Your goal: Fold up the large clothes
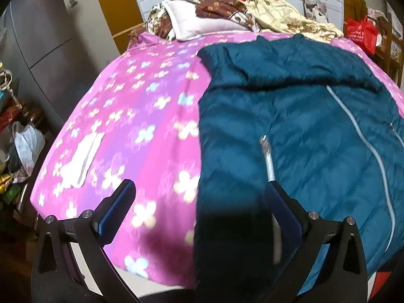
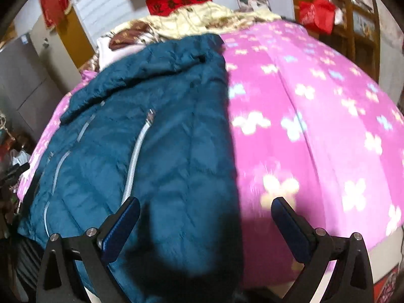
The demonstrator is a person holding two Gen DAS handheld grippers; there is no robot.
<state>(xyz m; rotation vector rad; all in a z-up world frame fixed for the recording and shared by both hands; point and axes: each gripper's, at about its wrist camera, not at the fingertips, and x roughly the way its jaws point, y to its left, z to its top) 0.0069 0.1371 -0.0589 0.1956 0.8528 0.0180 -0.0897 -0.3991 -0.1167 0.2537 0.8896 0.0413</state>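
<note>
— Where do the grippers sit?
— The left gripper point(image 1: 199, 189) hovers with jaws spread wide over the jacket's point(image 1: 290, 126) near hem.
— And the other?
— The right gripper point(image 2: 205, 207) likewise gapes, empty, above that hem.

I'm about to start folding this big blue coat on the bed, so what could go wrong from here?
Three possible risks:
1. The coat is puffy and looks slick, so a thin pinch by the left gripper or right gripper, both with jaws open, might slip off.
2. The loose zipper lies across the front and could snag.
3. The coat's near edge hangs by the edge of the bed, so tugging it might slide it off.
</note>
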